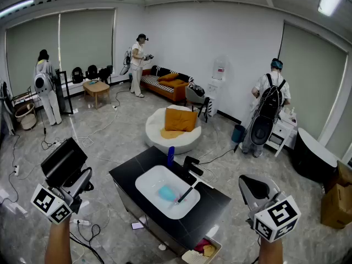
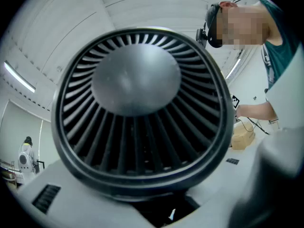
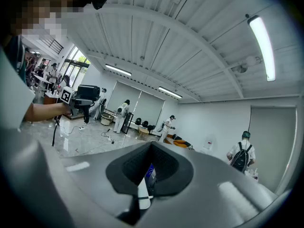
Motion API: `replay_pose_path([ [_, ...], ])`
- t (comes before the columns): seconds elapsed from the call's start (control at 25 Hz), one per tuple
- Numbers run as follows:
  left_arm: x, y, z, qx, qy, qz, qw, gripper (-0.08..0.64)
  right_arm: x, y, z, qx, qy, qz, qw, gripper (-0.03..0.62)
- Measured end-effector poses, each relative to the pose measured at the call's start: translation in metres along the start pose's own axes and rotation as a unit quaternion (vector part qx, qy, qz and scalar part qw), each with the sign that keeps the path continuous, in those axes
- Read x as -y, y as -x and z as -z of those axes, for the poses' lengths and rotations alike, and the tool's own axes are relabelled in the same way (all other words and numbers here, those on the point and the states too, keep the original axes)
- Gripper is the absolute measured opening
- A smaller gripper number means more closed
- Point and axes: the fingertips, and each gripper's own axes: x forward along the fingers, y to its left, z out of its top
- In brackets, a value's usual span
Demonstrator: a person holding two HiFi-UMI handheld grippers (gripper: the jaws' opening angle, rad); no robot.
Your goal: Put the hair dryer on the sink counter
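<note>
Hair dryer (image 1: 65,159): hanging in the air, not yet set down. Pickup is done; the carry across and the placing are remaining. Its grilled rear end is sitting directly between the left gripper (image 1: 77,181) fingers (image 2: 47,201), which are pinching it. Sink counter (image 1: 213,203) surface is lying to the right of those fingers, well apart. Right gripper (image 1: 254,187): fingers pressing together, holding nothing.

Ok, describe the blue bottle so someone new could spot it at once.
Find the black sink counter in the middle of the room, with its white basin. At the counter's far edge, left of the black faucet, stands the blue bottle. It alone is upright and deep blue; the pale teal item lies in the basin.
</note>
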Motion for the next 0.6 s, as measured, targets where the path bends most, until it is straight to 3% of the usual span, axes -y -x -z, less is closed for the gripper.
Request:
replay_pose_path([
  [0.6, -0.0016, -0.002, 0.0032, -0.006, 0.006, -0.003, 1.0, 0.25, 0.0001, -0.0031, 0.0078, 0.004, -0.008, -0.007, 1.0, 0.008],
])
